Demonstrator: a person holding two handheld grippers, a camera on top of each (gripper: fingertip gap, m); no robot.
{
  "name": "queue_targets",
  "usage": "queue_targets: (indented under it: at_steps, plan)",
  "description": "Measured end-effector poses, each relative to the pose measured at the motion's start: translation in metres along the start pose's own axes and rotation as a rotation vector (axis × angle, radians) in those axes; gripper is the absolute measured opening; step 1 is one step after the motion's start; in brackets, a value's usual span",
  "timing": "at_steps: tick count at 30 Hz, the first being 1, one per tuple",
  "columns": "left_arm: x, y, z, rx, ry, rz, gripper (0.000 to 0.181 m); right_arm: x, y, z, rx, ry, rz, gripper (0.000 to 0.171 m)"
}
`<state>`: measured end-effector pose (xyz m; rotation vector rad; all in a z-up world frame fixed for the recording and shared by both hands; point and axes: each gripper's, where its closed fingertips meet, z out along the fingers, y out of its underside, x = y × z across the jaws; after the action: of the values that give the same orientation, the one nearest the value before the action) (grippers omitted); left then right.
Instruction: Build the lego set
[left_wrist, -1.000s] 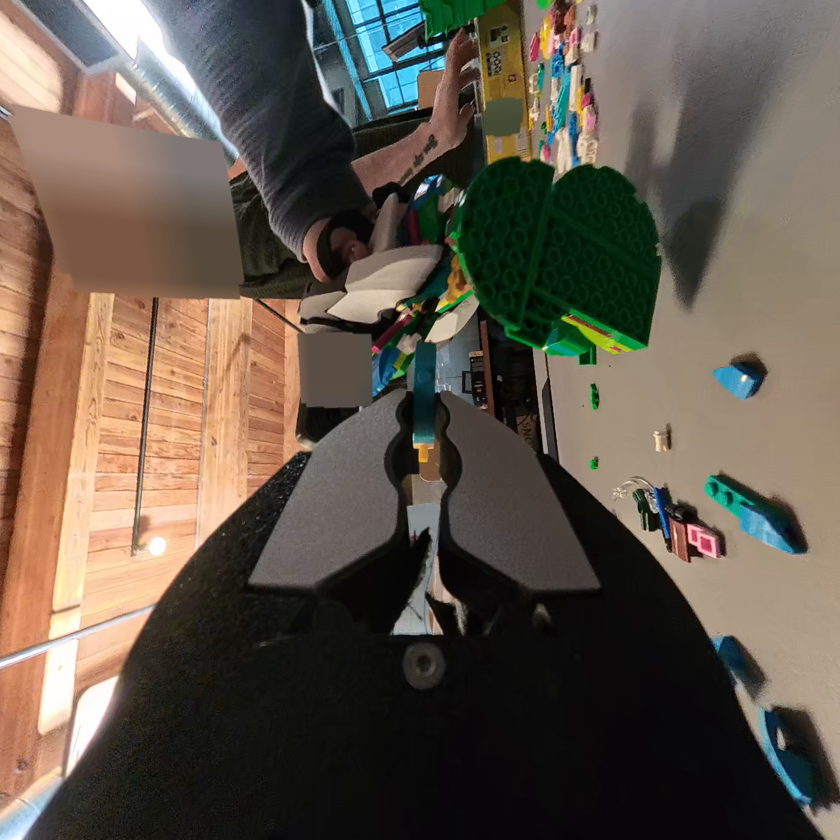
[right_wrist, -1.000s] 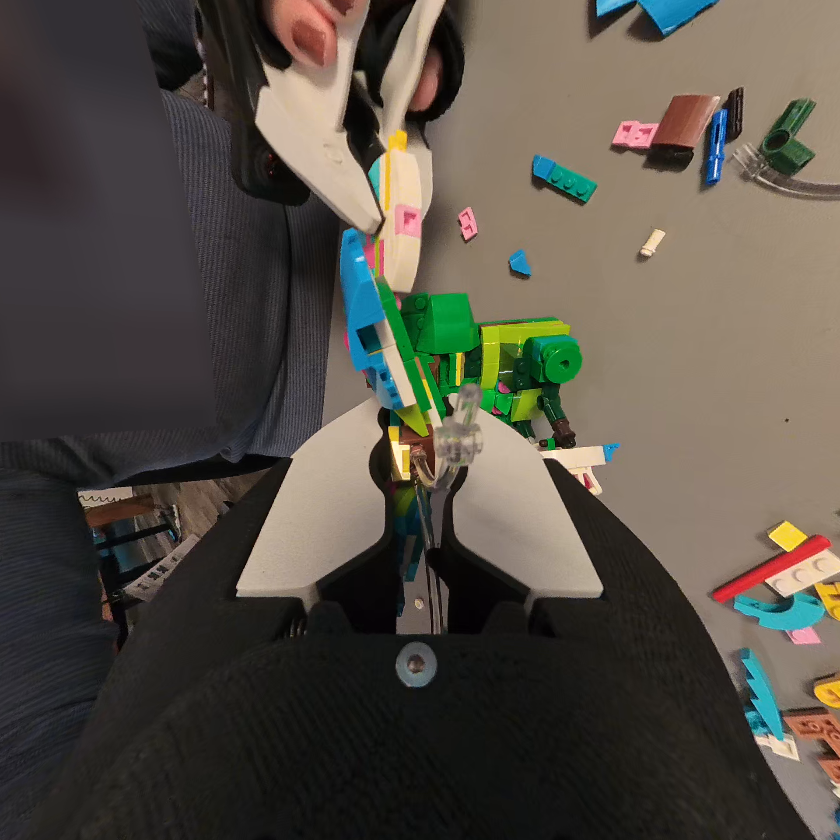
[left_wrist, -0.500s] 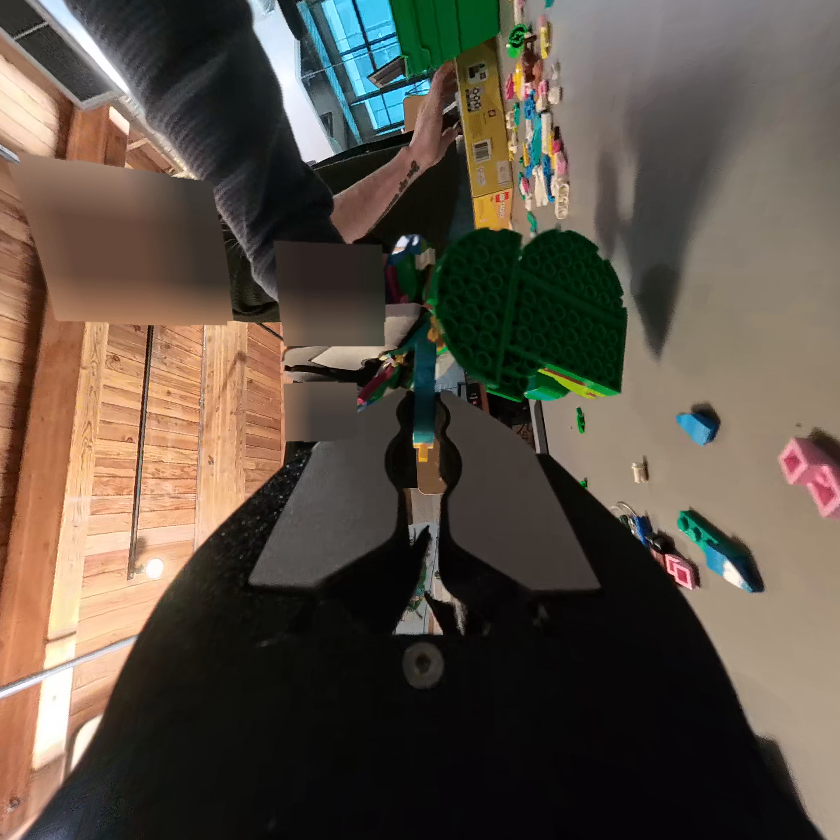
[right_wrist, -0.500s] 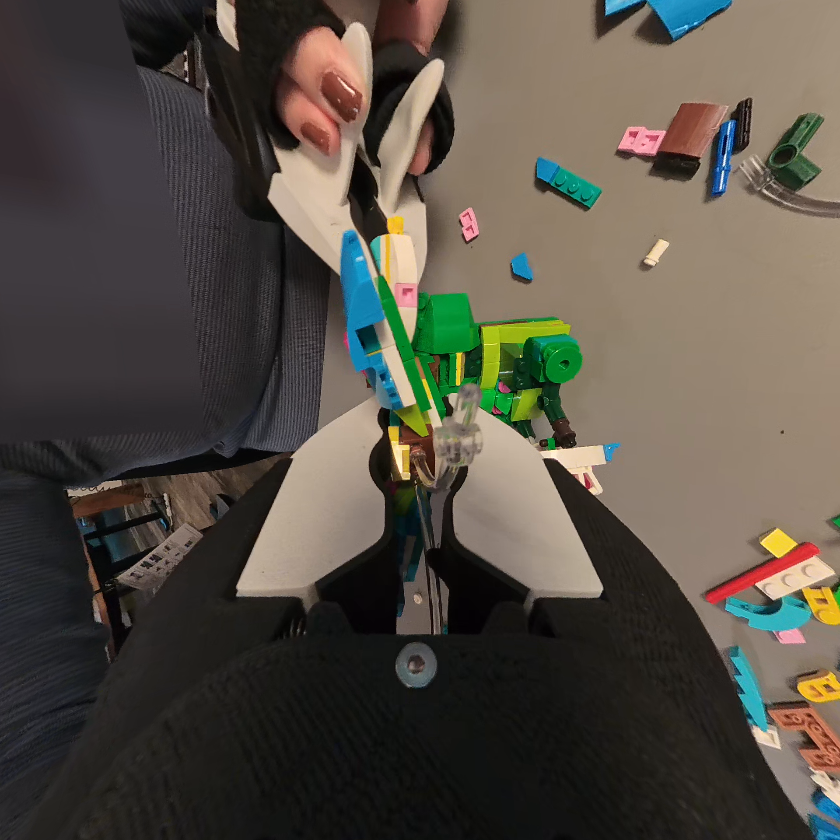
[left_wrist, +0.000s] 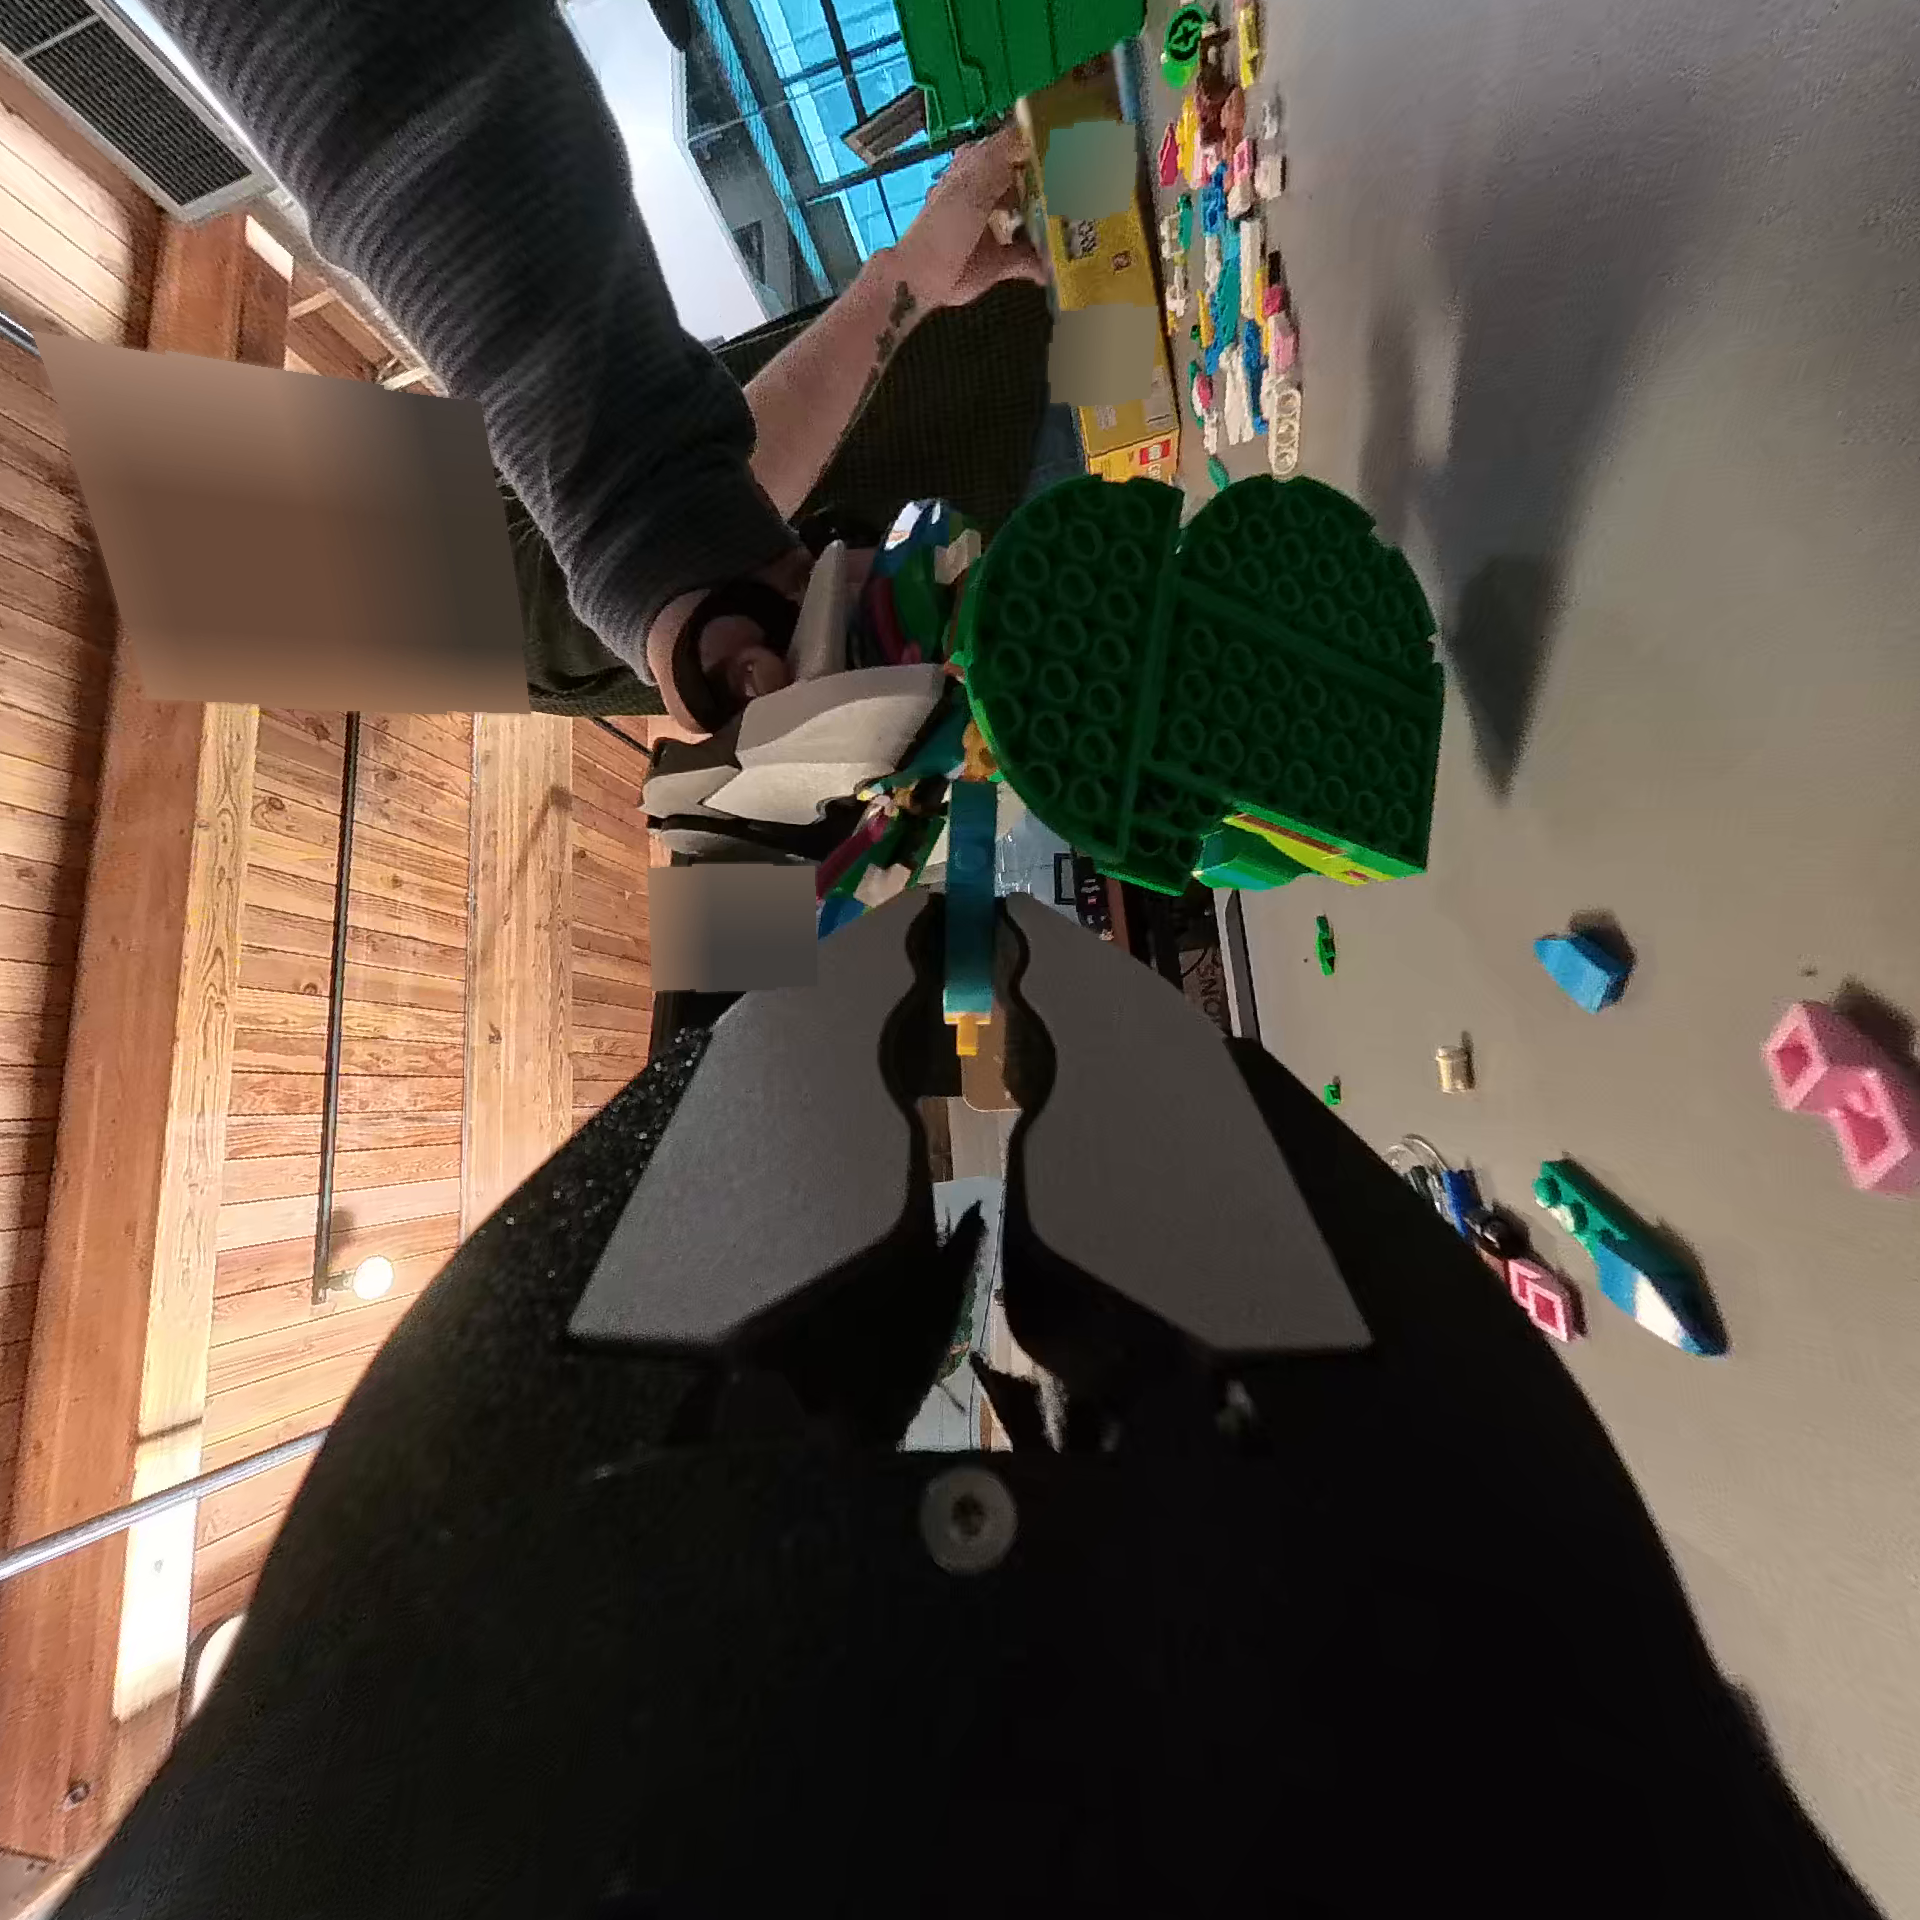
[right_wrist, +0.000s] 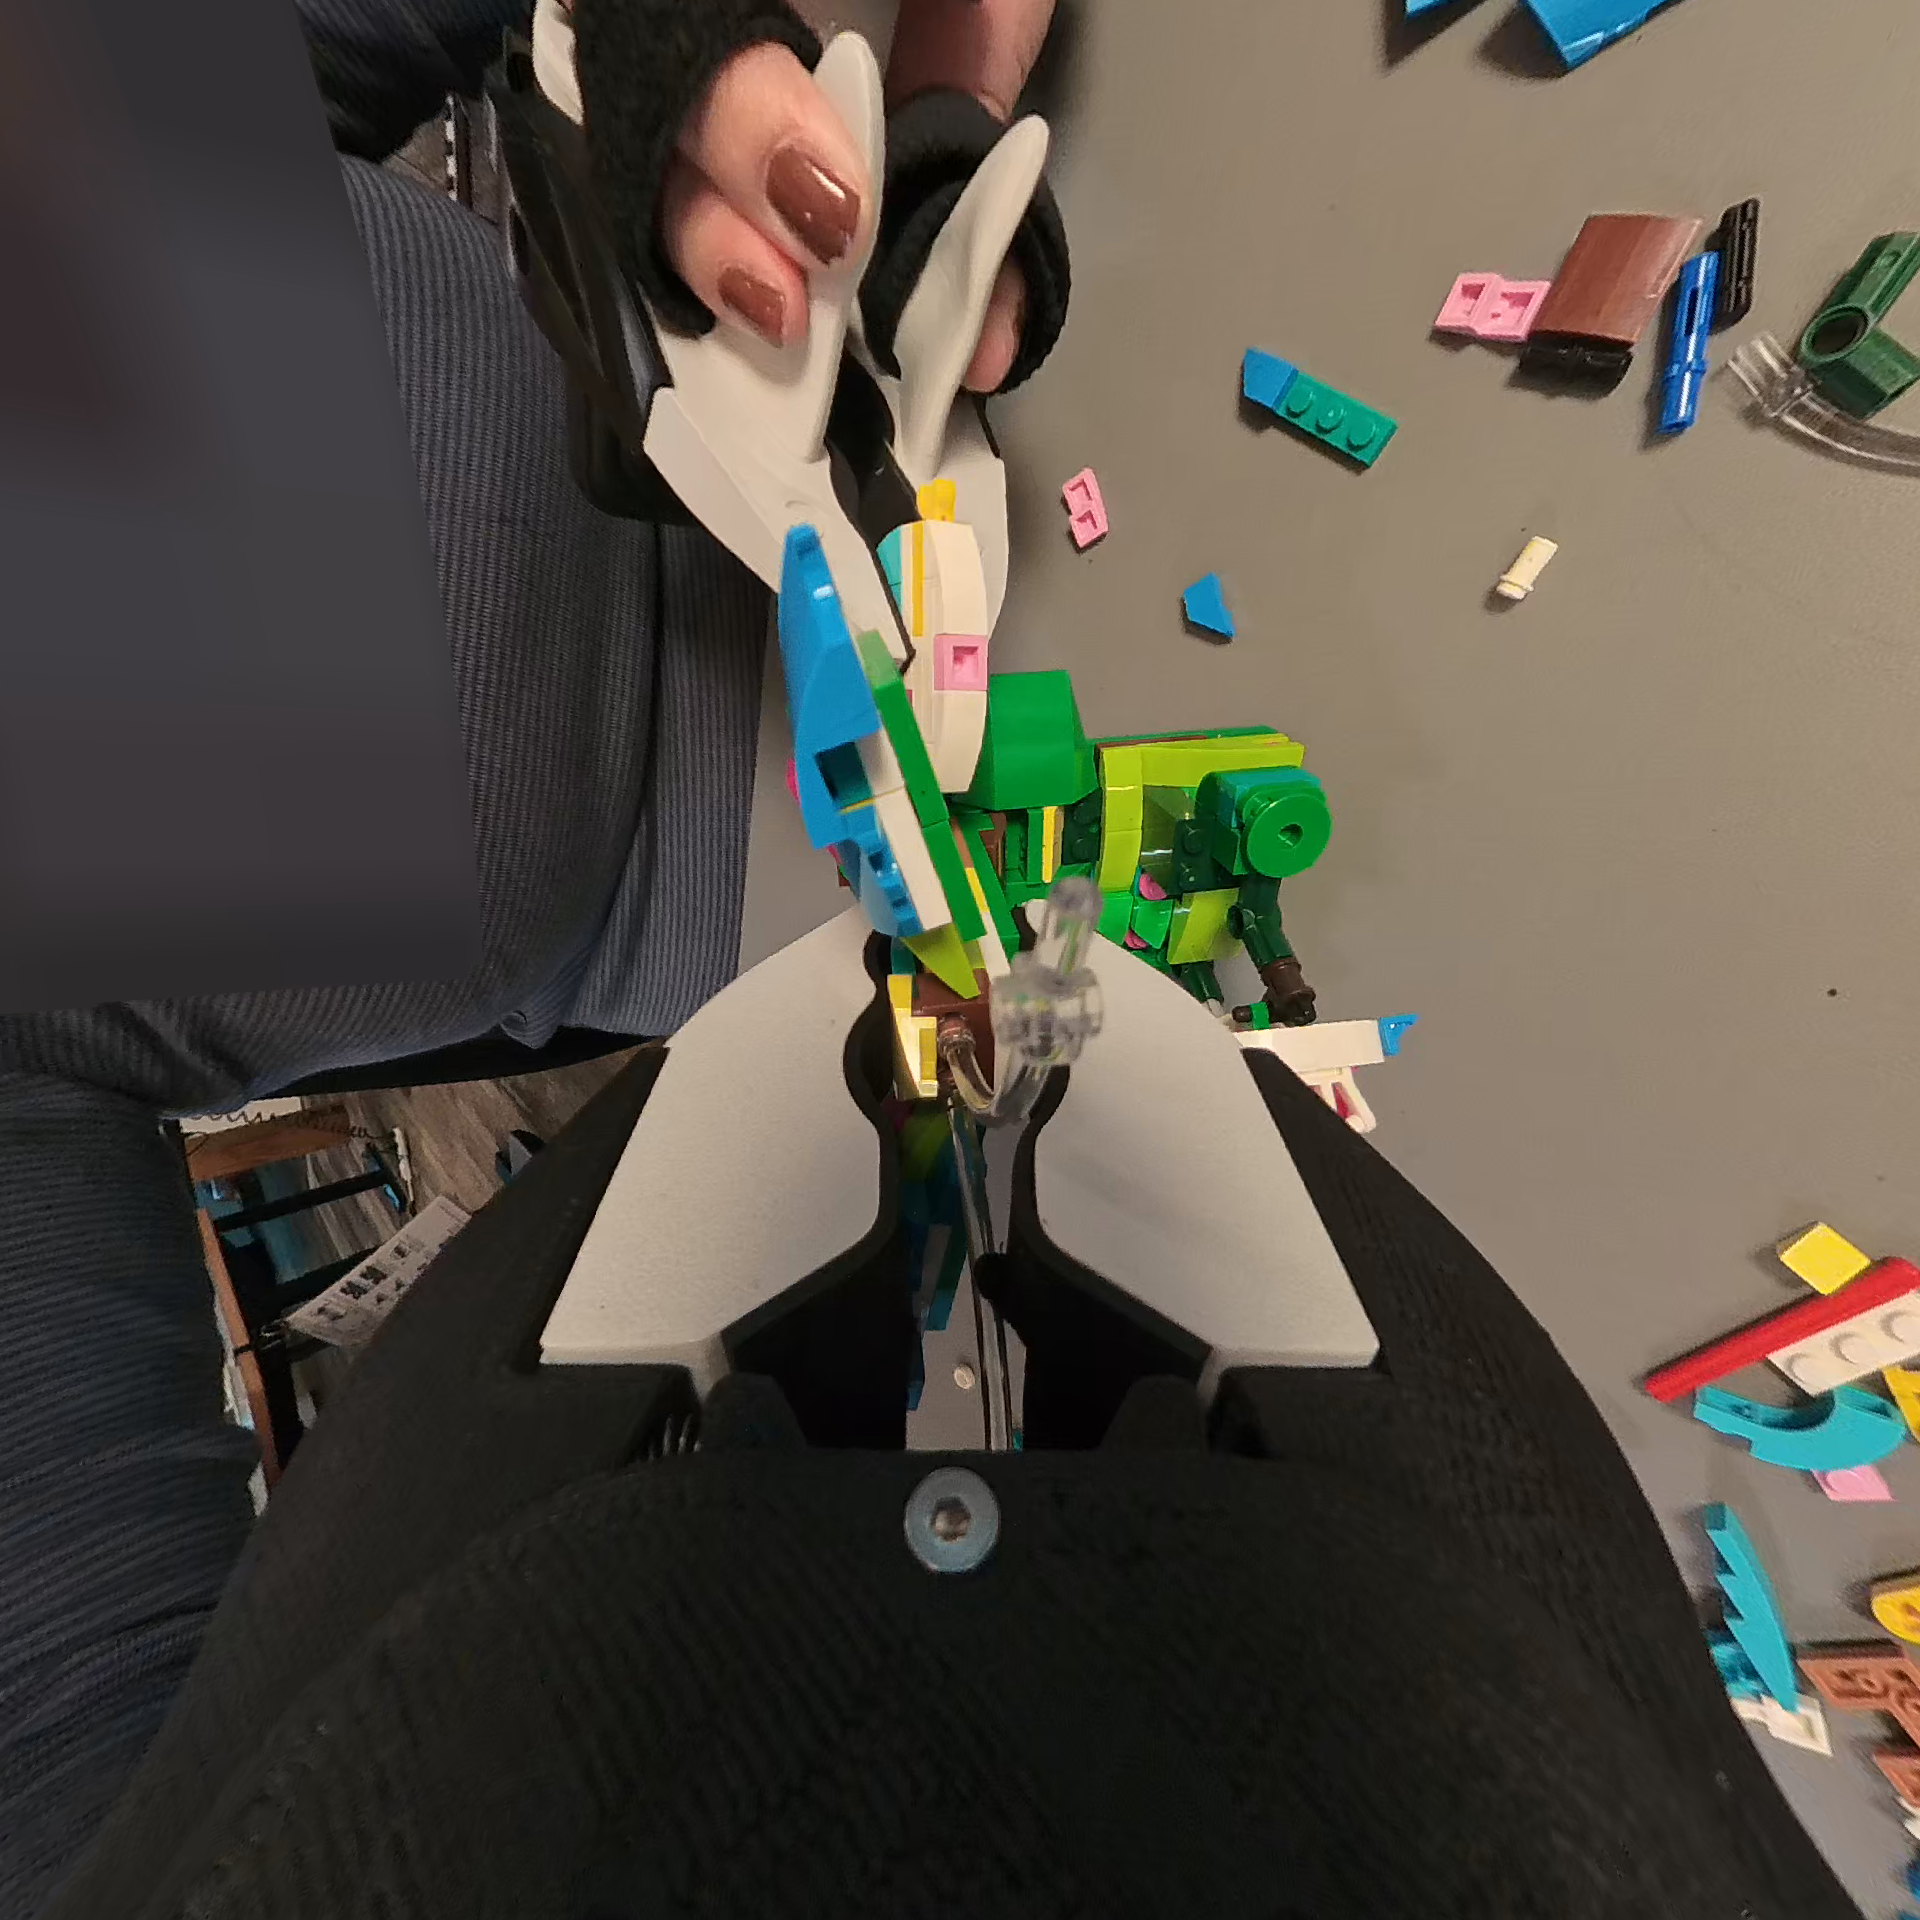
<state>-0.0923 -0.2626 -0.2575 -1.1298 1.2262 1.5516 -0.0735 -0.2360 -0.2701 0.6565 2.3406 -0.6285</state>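
My right gripper is shut on the lego model, a green, blue and white build with a clear stud piece at my fingertips. It holds the model above the grey table. My left gripper is shut on a slim teal and white wing piece with a yellow end. The piece touches the model beside its green heart-shaped base. In the right wrist view the left gripper, held by a gloved hand, pinches that wing piece against the blue wing.
Loose bricks lie on the table: a pink piece, a blue slope, a teal and blue plate, a brown tile, a red bar. A yellow box, more bricks and another person's arm are farther off. The table edge runs on the left.
The left gripper has moved its wing piece a little closer onto the model. The right gripper has kept the model nearly still.
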Motion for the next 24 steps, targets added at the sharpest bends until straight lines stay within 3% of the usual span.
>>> queue_targets:
  at_steps: [1,16,24]
  plan:
    - [0.0,0.0,0.0,0.001,0.001,0.0,0.008,0.0,0.0,0.0,0.001,0.0,0.0,0.019]
    - [0.002,-0.004,-0.002,0.018,-0.007,0.077,0.008,-0.001,0.0,0.005,0.108,0.025,-0.016,0.018]
    - [0.005,-0.018,-0.006,0.141,-0.017,0.222,0.008,-0.004,0.008,0.021,0.206,0.108,-0.062,0.018]
